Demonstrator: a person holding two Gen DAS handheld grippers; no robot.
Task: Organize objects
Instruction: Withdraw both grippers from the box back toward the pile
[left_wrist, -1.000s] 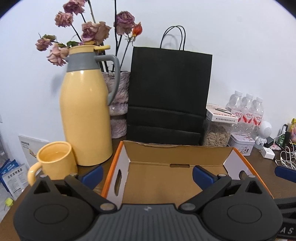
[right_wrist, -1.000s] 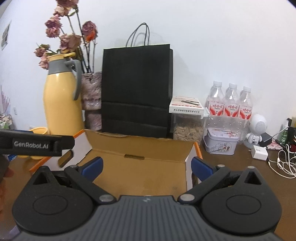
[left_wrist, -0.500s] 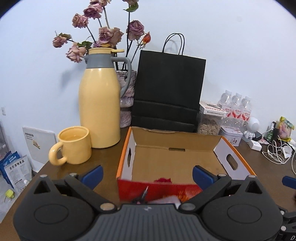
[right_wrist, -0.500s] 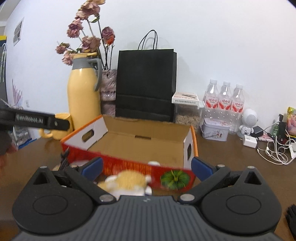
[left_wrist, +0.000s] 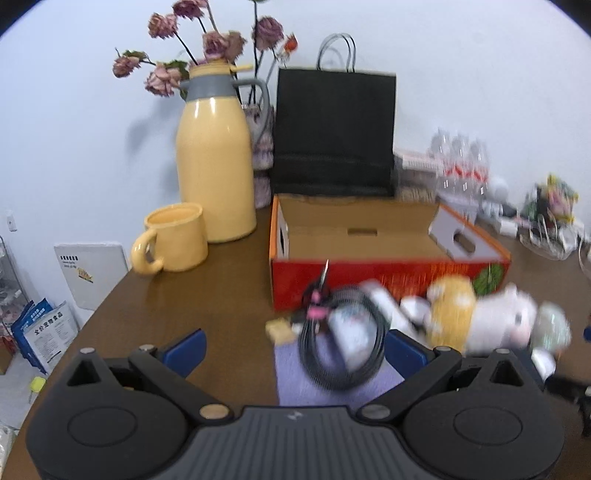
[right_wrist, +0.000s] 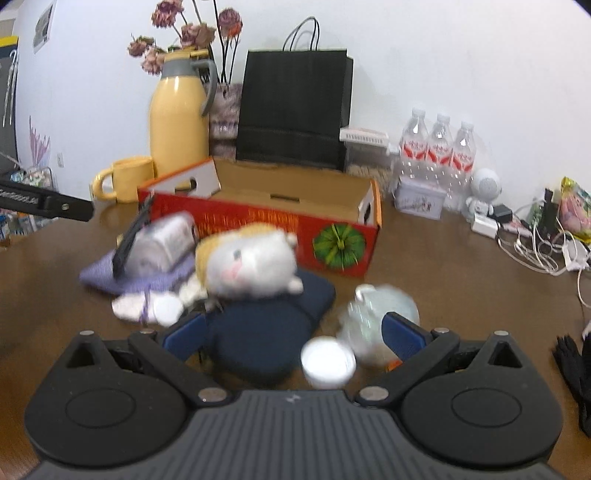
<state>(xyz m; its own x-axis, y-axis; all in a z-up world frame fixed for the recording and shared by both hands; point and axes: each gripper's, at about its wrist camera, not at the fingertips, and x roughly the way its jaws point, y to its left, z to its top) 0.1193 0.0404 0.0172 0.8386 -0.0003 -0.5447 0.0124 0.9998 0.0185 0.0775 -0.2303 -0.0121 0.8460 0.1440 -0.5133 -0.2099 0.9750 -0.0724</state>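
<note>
both cameras have pulled back and tilted down since half a second ago, so the clutter in front of the cardboard box (left_wrist: 388, 240) now fills the lower middle of each frame. left gripper (left_wrist: 293, 349) has its fingers spread wide, nothing between them, over a coiled black cable (left_wrist: 341, 343) on a purple cloth (left_wrist: 332, 384). right gripper (right_wrist: 291, 330) is likewise wide apart and empty, over a dark blue pouch (right_wrist: 258, 332), with a white cap (right_wrist: 328, 362) and a blurred clear bottle (right_wrist: 380, 314) low right of centre. plush toy (right_wrist: 251, 264) lies just in front of the box, touching the pouch. box interior looks empty, so sorting hasn't really started; i'd guess the cable or the pouch gets picked first. motion blur is heavy, so the small items are hard to identify.
</note>
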